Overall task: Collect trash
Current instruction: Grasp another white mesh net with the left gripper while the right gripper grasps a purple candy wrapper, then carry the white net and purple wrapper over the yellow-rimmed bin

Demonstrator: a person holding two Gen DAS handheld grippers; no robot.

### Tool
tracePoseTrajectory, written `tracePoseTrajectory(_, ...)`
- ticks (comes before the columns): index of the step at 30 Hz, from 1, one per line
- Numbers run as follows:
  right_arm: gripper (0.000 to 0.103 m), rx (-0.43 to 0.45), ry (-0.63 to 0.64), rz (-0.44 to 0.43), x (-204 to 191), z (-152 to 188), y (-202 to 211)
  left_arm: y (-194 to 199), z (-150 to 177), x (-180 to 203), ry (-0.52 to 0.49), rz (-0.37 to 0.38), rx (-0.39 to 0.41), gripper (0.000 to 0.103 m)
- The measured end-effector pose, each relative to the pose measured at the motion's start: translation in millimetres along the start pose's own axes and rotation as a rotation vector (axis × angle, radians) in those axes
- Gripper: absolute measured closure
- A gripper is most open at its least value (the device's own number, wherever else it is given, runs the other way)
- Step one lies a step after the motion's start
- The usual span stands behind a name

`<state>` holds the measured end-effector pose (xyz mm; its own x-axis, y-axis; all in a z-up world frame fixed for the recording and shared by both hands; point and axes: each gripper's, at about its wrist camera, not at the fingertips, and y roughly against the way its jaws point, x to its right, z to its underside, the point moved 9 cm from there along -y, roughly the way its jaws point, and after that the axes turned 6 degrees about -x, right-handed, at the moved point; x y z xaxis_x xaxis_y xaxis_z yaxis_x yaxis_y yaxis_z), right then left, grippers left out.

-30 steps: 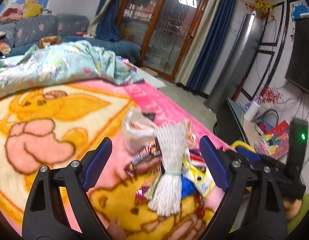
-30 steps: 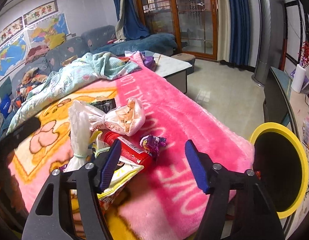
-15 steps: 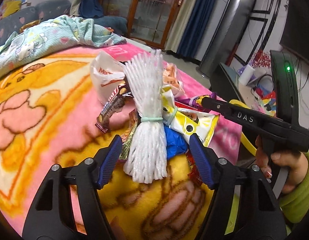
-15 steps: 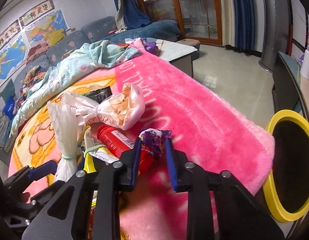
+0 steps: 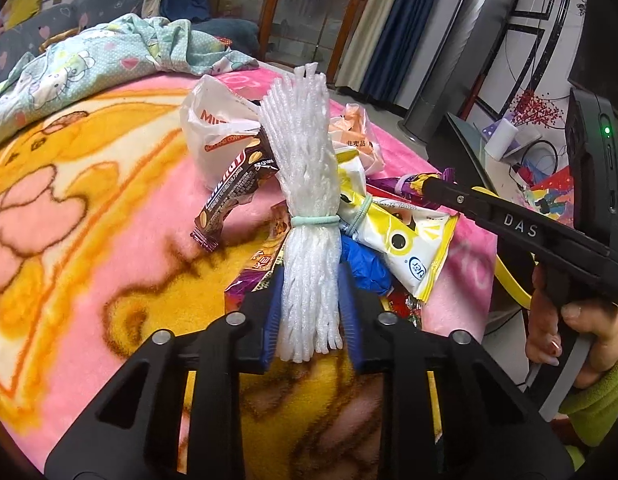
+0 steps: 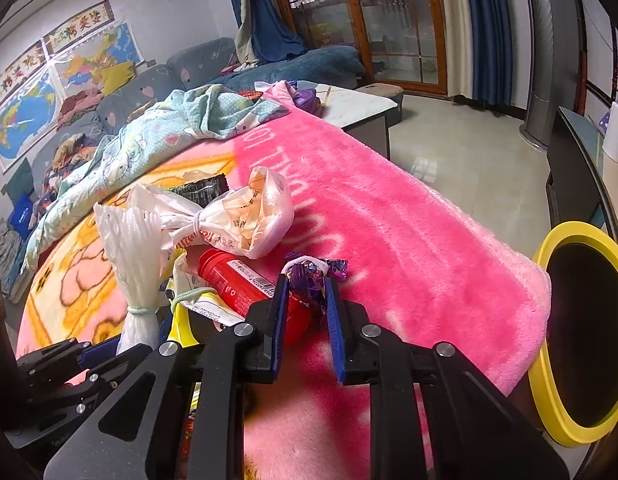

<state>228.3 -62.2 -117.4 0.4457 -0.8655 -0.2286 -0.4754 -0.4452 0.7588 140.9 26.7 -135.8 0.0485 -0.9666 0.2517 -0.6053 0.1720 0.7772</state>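
Left wrist view: we are squeezing our left gripper (image 5: 311, 312) tight on the lower end of the white foam net bundle (image 5: 307, 208), lying atop the trash pile on the pink blanket (image 5: 109, 208). Our right gripper (image 6: 307, 300) is pinching the purple candy wrapper (image 6: 309, 276), just beside the red bottle (image 6: 245, 284). The yellow-rimmed bin (image 6: 581, 336) is standing past the blanket's edge.
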Motion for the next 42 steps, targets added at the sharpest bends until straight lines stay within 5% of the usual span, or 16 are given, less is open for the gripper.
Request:
tracePoseTrajectory(14, 0.085, 0.04, -0.018, -0.006, 7.2, -6.1, 24.5, 33.5, -16.5, 15.5, 0.007, 0.103, 0.083, 0.088)
tracePoseTrajectory(42, 0.085, 0.175, -0.113, 0.014, 56.0, -31.1, 93.2, 52.0, -38.9, 86.0, -0.133, 0.153, 0.139, 0.088)
